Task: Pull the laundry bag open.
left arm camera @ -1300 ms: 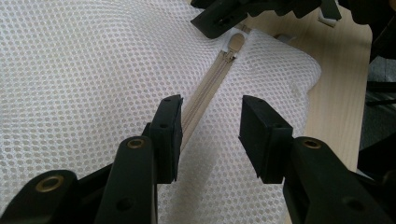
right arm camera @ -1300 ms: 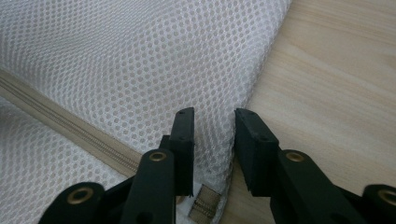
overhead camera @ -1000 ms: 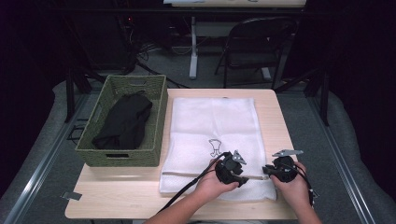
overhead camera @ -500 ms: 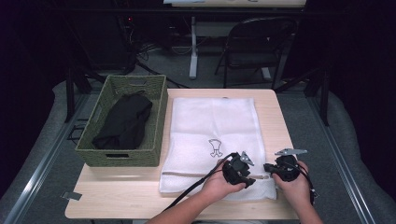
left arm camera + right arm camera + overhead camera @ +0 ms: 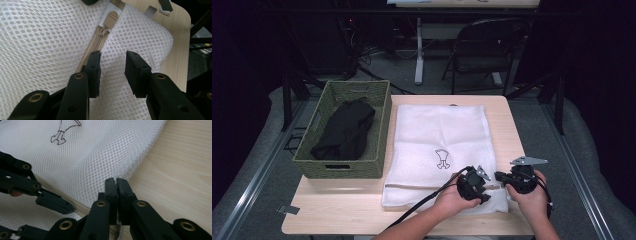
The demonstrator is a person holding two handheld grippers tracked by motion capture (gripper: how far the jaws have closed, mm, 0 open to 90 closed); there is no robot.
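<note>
A white mesh bag (image 5: 439,135) with a small dark drawing (image 5: 442,159) lies flat on the wooden table (image 5: 337,210). Its beige zipper (image 5: 98,42) runs along the near edge, with the pull (image 5: 111,18) farther along. My left gripper (image 5: 112,67) is low over that edge, and its jaws have just been closing. A ridge of mesh lies between them, but the pads stand apart from it. My right gripper (image 5: 116,182) is shut on the bag's near right corner, by the zipper's end. In the high view the left gripper (image 5: 484,189) and right gripper (image 5: 500,177) nearly meet.
A woven green basket (image 5: 332,167) holding black cloth (image 5: 344,130) stands left of the bag. Bare table (image 5: 180,170) lies right of the bag's corner. A folding chair (image 5: 484,50) and a table leg stand beyond the far edge.
My left hand has slid right along the bag's near edge, closer to the right gripper. The right hand has stayed in place.
</note>
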